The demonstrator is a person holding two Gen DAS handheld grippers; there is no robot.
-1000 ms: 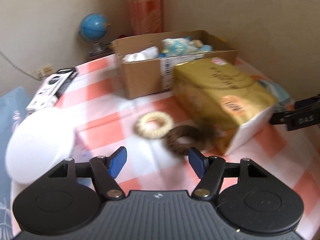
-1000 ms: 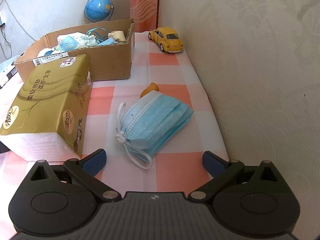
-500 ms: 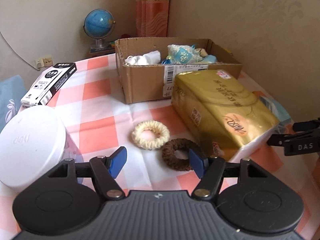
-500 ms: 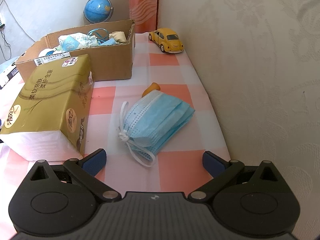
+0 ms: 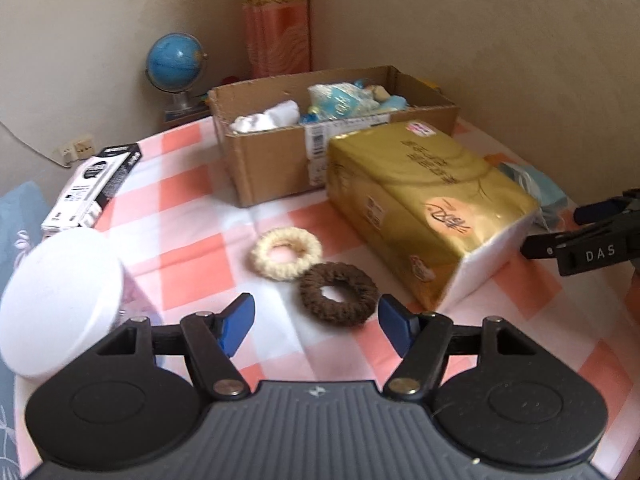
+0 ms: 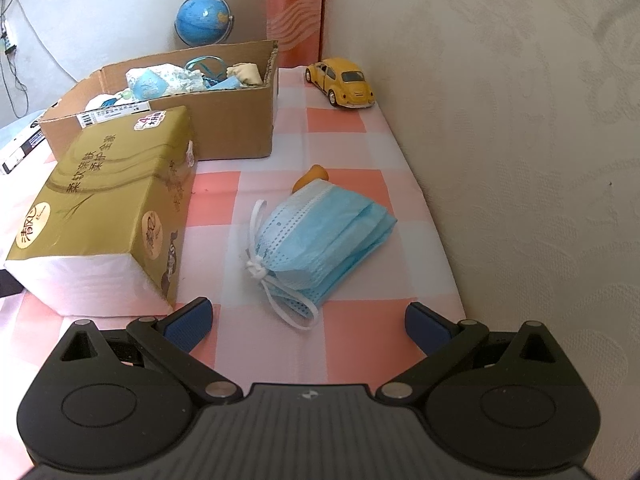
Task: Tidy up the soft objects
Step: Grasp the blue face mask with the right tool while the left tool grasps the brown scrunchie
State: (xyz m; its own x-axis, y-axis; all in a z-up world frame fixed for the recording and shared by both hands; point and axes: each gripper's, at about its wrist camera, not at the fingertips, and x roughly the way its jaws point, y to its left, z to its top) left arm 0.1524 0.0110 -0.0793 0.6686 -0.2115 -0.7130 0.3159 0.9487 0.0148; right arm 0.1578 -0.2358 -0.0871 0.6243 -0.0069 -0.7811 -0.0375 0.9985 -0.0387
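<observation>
Risk is judged highest at the left claw (image 5: 316, 318): its jaws are held wide and empty just short of the brown scrunchie (image 5: 339, 299), which touches the cream scrunchie (image 5: 286, 253), so both could be dragged. The right claw (image 6: 308, 320), also wide and empty, is levelled low before the face masks (image 6: 320, 236) by the desk's right edge; loose ear loops could snag. The cardboard box (image 6: 224, 128) is seen at the far edge.

A small orange object (image 6: 311, 175) lies mostly hidden under the blue face masks (image 6: 320, 236) at its 6 o'clock. In the left wrist view those masks are nearly all hidden behind the gold tissue pack (image 5: 424, 204). The right tongs (image 5: 592, 236) are cut off at the 3 o'clock edge. The cardboard box (image 5: 272, 160) holds items too small to identify.
</observation>
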